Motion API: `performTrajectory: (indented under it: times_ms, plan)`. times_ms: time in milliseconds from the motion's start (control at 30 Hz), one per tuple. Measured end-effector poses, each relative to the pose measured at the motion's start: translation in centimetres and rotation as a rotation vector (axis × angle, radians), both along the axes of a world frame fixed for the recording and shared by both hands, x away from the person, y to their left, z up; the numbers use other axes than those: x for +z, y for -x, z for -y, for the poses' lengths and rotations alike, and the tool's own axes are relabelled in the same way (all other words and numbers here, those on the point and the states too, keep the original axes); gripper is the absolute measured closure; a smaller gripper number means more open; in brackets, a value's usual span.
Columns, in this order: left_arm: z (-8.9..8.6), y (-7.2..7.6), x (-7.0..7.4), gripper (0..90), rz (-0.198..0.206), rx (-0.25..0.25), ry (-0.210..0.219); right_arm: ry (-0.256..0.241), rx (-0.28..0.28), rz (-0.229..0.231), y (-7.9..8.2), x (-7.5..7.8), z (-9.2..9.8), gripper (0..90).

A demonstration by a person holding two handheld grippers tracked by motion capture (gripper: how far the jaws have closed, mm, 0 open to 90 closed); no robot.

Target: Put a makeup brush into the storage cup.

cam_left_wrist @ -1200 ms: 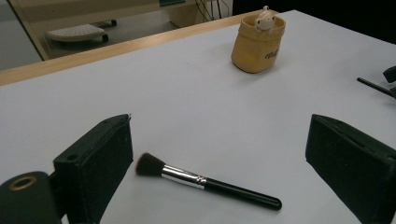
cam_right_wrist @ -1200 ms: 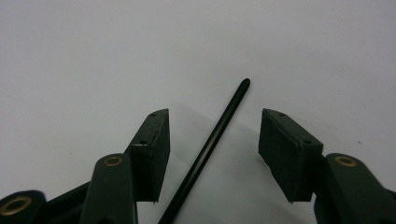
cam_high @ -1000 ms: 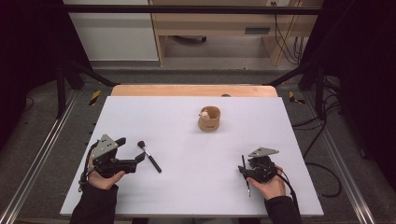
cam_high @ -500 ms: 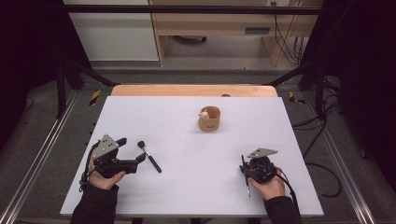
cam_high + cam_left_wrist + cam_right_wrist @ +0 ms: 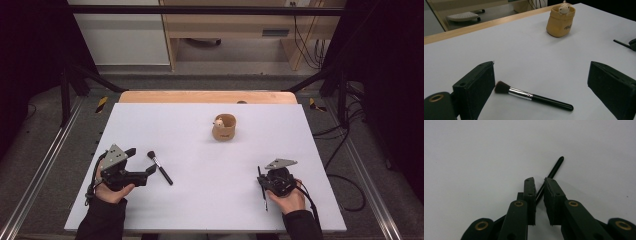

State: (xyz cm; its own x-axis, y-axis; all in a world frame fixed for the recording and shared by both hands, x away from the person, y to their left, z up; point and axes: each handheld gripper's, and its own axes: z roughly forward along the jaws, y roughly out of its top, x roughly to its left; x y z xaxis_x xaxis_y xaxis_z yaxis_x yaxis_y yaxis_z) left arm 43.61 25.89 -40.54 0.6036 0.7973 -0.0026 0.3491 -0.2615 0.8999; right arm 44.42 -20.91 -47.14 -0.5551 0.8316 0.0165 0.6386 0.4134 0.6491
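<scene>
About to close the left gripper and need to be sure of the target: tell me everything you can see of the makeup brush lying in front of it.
The makeup brush lies flat on the white table, between the open jaws of the left gripper, touching neither. It has a short, dark brown bristle head, a shiny silver ferrule and a slim, glossy black handle with a rounded end. In the high view it lies at a slant, bristles towards the table's far side, handle end nearer the person. Only the table touches it.
</scene>
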Motion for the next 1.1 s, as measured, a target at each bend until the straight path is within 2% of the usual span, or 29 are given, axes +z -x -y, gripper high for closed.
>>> performTrajectory:
  times_ms: [267, 400, 567, 933, 1033, 1100]
  plan:
    - [0.02, -0.01, -0.05, 6.8, -0.001, -0.002, -0.001, 0.026, -0.027, 0.0, -0.07, 0.07, 0.22, 80.7]
    - [0.01, -0.01, -0.05, 6.9, -0.003, -0.001, -0.001, 0.011, -0.043, -0.014, -0.02, 0.11, 0.13, 80.8]
    - [0.07, 0.01, -0.06, 6.9, -0.003, -0.002, -0.001, 0.011, -0.038, -0.01, -0.04, 0.12, 0.17, 82.0]
    - [0.09, -0.01, -0.04, 6.9, -0.001, -0.005, -0.004, 0.002, 0.037, 0.02, -0.14, -0.04, 0.12, 83.5]
    - [0.15, -0.01, -0.05, 6.9, -0.001, -0.006, -0.003, 0.005, 0.039, 0.02, -0.17, -0.05, 0.19, 82.9]
    - [0.15, -0.01, -0.06, 6.9, -0.002, -0.007, -0.003, 0.004, 0.019, 0.017, -0.18, -0.18, 0.04, 78.9]
